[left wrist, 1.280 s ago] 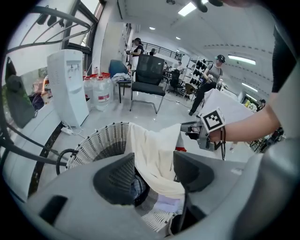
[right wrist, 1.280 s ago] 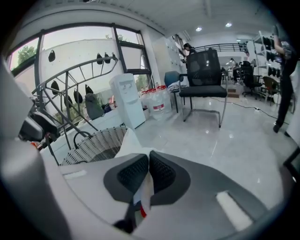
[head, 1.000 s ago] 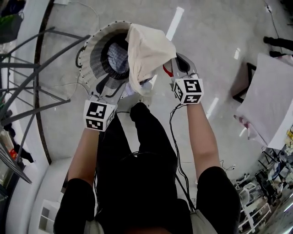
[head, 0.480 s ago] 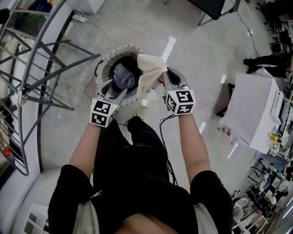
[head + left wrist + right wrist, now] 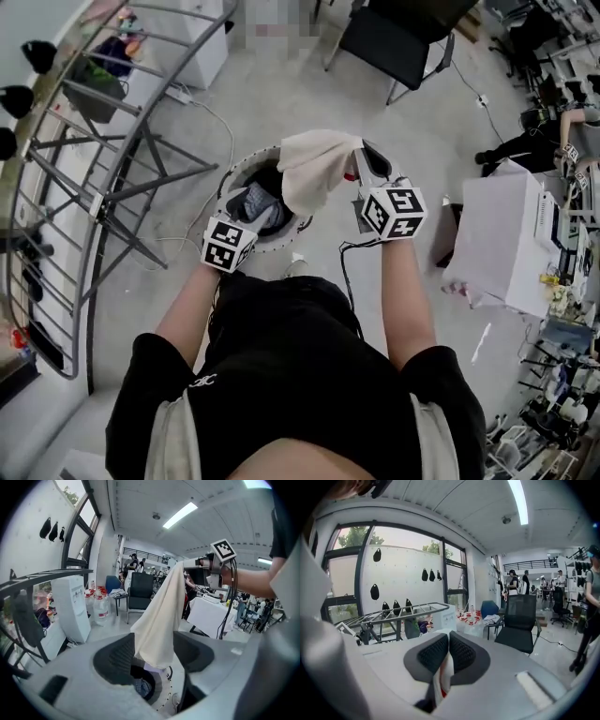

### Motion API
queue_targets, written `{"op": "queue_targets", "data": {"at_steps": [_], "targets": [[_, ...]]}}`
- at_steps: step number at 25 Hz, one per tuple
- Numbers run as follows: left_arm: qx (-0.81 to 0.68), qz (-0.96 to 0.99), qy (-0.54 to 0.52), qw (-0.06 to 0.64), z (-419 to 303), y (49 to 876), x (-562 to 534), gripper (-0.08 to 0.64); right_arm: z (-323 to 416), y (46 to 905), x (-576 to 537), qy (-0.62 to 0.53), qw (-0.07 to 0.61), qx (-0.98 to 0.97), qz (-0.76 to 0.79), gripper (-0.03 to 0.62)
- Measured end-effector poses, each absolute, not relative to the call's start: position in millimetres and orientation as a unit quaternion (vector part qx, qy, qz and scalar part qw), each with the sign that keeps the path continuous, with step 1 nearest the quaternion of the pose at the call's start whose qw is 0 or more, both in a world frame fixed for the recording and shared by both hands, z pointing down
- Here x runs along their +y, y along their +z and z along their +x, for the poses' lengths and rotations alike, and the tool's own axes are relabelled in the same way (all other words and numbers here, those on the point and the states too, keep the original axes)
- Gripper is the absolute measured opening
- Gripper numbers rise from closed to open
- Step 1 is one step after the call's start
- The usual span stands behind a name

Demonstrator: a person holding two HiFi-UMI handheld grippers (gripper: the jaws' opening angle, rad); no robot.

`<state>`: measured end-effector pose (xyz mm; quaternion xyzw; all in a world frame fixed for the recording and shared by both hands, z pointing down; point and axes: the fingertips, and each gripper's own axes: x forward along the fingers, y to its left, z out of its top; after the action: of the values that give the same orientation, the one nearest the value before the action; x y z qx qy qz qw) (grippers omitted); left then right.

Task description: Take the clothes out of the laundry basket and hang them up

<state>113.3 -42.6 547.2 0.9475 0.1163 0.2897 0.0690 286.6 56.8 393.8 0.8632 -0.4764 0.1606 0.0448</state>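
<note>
Cream cloth (image 5: 317,167) is clamped by its top edge in the right gripper (image 5: 364,155) and hangs below the claw over the laundry basket (image 5: 236,172). Left gripper (image 5: 253,206) has its jaws spread, gripping nothing, with the cloth's lower end just ahead of them and the basket beneath. Drying rack (image 5: 112,178) is on that claw's outer side.

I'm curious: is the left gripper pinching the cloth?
No, the left gripper is open, jaws apart; the right gripper holds the cloth.

Steep overhead view above laundry basket (image 5: 232,178)
</note>
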Motion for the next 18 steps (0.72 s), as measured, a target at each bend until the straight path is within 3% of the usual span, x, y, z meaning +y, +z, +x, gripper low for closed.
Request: {"op": "queue_targets", "data": {"at_steps": [10,18], "targets": [[0.134,0.957,0.257,0.036,121,517,-59,0.268,271,295,20,0.096,0.065,-0.491,0.863,0.017],[0.148,0.945,0.287,0.047,134,549,-51,0.269,256,252,15,0.078,0.055,-0.508,0.856,0.017]]}}
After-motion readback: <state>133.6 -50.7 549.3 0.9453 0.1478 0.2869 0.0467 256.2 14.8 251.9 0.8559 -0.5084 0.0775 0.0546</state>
